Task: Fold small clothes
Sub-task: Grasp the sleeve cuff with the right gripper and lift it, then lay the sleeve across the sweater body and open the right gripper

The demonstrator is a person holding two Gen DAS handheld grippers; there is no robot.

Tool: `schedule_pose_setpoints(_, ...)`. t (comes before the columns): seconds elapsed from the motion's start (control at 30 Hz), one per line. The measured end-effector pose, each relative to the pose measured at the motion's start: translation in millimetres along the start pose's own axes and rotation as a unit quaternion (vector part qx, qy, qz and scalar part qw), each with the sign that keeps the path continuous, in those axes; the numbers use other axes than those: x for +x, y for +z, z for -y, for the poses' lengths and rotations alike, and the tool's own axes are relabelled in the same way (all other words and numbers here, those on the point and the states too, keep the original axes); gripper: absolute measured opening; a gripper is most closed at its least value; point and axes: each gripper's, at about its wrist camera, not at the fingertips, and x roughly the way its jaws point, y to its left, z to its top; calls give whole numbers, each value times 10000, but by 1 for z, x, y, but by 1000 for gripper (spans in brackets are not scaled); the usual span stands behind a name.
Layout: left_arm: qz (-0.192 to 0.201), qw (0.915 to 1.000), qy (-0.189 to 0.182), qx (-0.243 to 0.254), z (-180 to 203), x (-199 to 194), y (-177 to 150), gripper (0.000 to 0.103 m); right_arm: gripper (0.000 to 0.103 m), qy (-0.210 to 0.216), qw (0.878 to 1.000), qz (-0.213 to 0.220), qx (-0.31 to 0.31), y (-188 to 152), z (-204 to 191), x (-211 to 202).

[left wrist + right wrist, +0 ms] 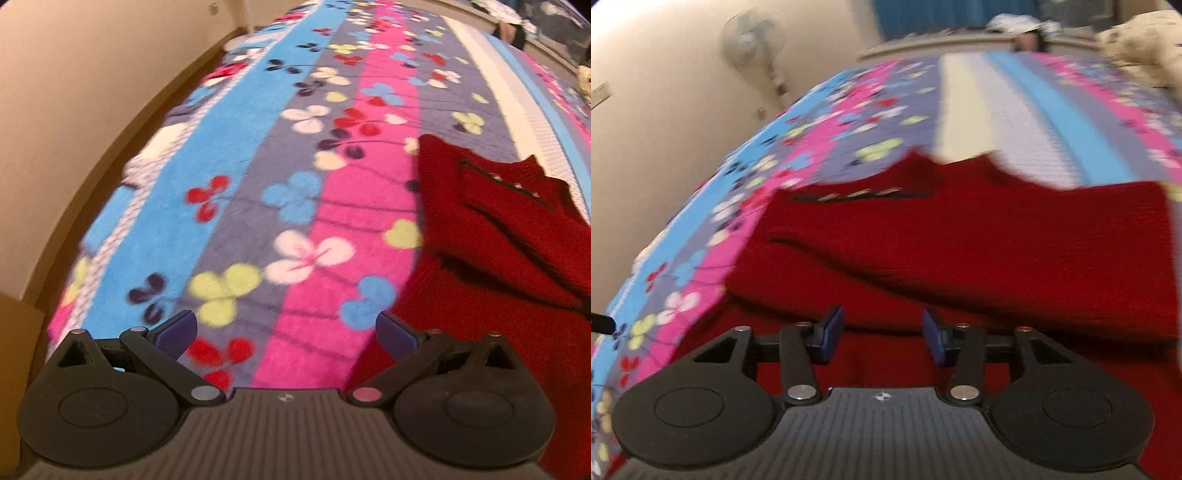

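A small red knit sweater (509, 236) lies on a flowered blanket (258, 155), partly folded, with a row of small buttons near its neck. In the left wrist view it lies to the right. My left gripper (286, 332) is wide open and empty above the blanket, its right finger at the sweater's left edge. In the right wrist view the sweater (960, 240) fills the middle, with a fold lying across it. My right gripper (882, 332) is open and empty just above the sweater's near part.
The striped flowered blanket (1034, 122) covers a bed. A beige wall (74, 110) runs along the left. A standing fan (753, 40) is by the wall. A cream bundle (1145, 44) and other laundry (1019, 22) lie at the far end.
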Motion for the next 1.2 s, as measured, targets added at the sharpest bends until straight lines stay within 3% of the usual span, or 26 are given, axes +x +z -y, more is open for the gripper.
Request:
schedule_pose_setpoints(0.17, 286, 9982, -457, 266, 50, 10, 31, 103, 54, -1320, 9884, 524, 537, 28, 92, -43)
schedule_pose_setpoints(0.27, 470, 9954, -606, 566, 90, 20, 55, 103, 54, -1728, 9821, 439, 602, 40, 125, -38)
schedule_pose_setpoints(0.37, 588, 9917, -665, 925, 136, 38, 78, 103, 54, -1863, 9809, 237, 513, 43, 138, -27)
schedule_pose_setpoints(0.5, 168, 9923, -570, 1091, 180, 90, 96, 103, 61, -2031, 9786, -217, 259, 35, 126, 12)
schedule_pose_setpoints(0.57, -179, 9940, -298, 1033, 190, 122, 100, 103, 68, -2207, 9749, -254, 147, 29, 119, 29)
schedule_pose_setpoints(0.67, -223, 9958, -502, 736, 179, 124, 100, 103, 69, -2133, 9756, -197, 485, 26, 120, 24)
schedule_pose_setpoints(0.73, -108, 9953, -539, 800, 172, 116, 96, 103, 69, -2002, 9758, -173, 860, 27, 126, 12)
schedule_pose_setpoints(0.83, 9, 9939, -529, 965, 165, 99, 84, 103, 70, -1904, 9771, -40, 951, 18, 118, -10)
schedule_pose_setpoints(0.93, -7, 9939, -442, 1007, 160, 99, 69, 103, 76, -1809, 9788, -45, 961, 2, 110, -19)
schedule_pose_setpoints(1.03, -140, 9941, -320, 1028, 161, 107, 63, 103, 84, -2019, 9747, -240, 934, -6, 109, -2)
schedule_pose_setpoints(1.07, -147, 9947, -332, 958, 158, 104, 62, 103, 92, -2046, 9734, -285, 992, -7, 112, 4)
schedule_pose_setpoints(1.2, -24, 9915, -509, 1194, 144, 70, 44, 103, 91, -1769, 9704, -260, 1623, -8, 121, -14)
